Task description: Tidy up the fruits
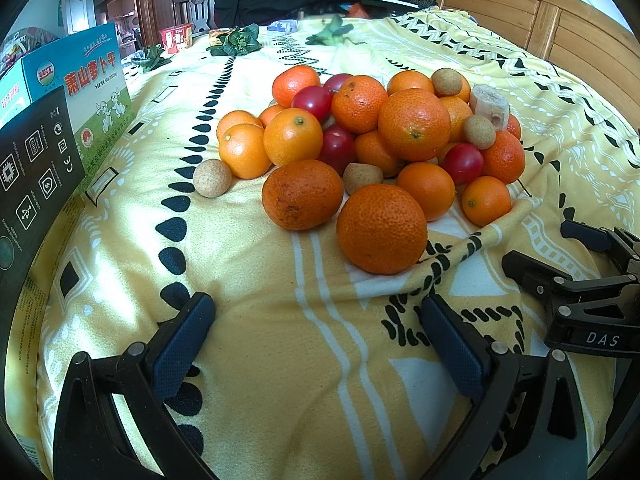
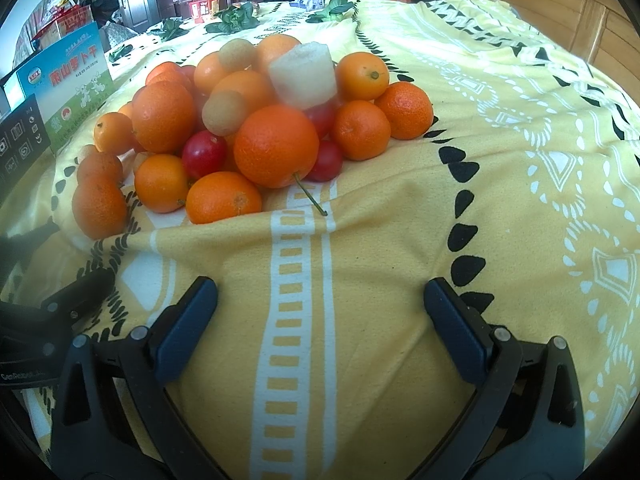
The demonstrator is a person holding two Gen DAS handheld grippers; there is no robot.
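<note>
On the yellow blanket (image 1: 280,340) — a heap of fruits (image 1: 372,140), each hand-held gripper (image 1: 316,344) (image 2: 320,320) wide, empty.

A bed spread with a yellow blanket (image 1: 256,264) patterned in white bands and black teardrops carries a heap of fruit (image 1: 372,140) near its middle: oranges and tangerines piled with red cherry tomatoes (image 1: 313,101), tan longans and a pale cut chunk (image 2: 304,76) perched on top. One longan (image 1: 212,178) sits just apart from the heap on its left side. A loose green stem (image 2: 311,196) trails from the pile onto the cloth. At the bed's left edge stand a blue-and-green printed carton (image 1: 90,80) and a black box (image 1: 32,176), touching each other. Leafy greens (image 1: 236,42) lie at the far end, beside a red packet (image 1: 176,38).
</note>
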